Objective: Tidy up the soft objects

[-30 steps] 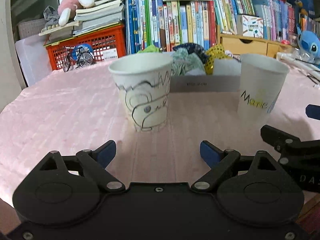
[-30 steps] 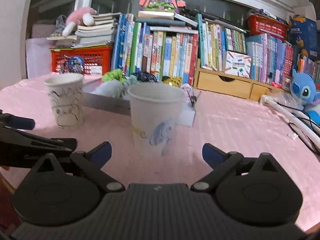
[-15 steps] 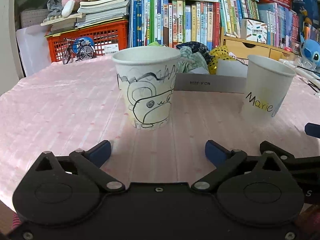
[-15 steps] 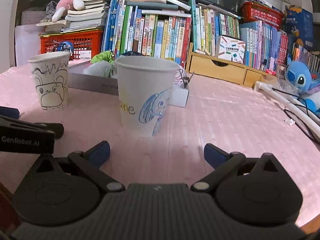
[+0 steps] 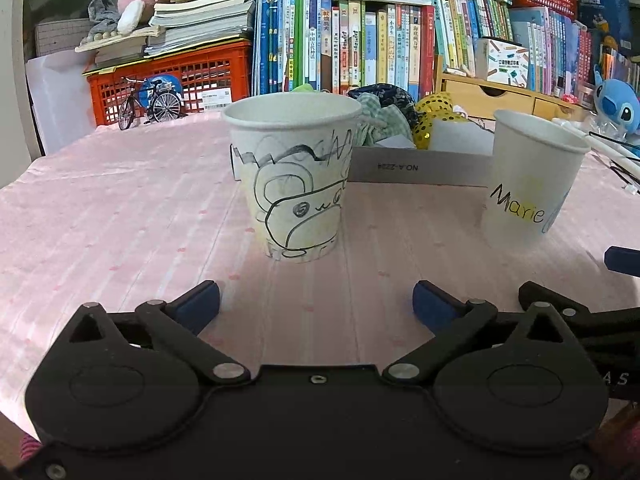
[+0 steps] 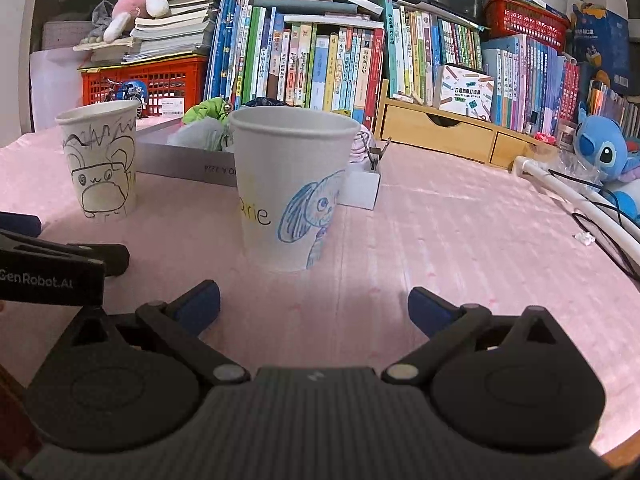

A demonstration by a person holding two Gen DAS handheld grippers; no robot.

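Note:
Two paper cups stand on the pink tablecloth. The bear-drawing cup [image 5: 296, 184] is straight ahead of my left gripper [image 5: 316, 300], which is open and empty, a short way back from it. The "Marie" cup with a blue drawing [image 6: 288, 184] stands in front of my right gripper [image 6: 314, 302], also open and empty. Behind the cups lies a grey box [image 5: 416, 168] holding soft cloth pieces [image 5: 384, 120] and a yellow sequinned one [image 5: 432, 120]. In the right wrist view the bear cup [image 6: 100, 160] is at the left, and the box [image 6: 180, 162] with a green piece [image 6: 206, 110] lies behind.
Rows of books [image 5: 360, 40] and an orange crate [image 5: 180, 76] line the table's far side, with a toy bicycle [image 5: 150, 102] in front. A wooden drawer unit [image 6: 440, 132], a blue plush [image 6: 604, 152] and white tubing with cables [image 6: 580, 204] sit at the right.
The left gripper's jaws have spread a little wider. Both views have steadied and sharpened. The cups and box stay where they were.

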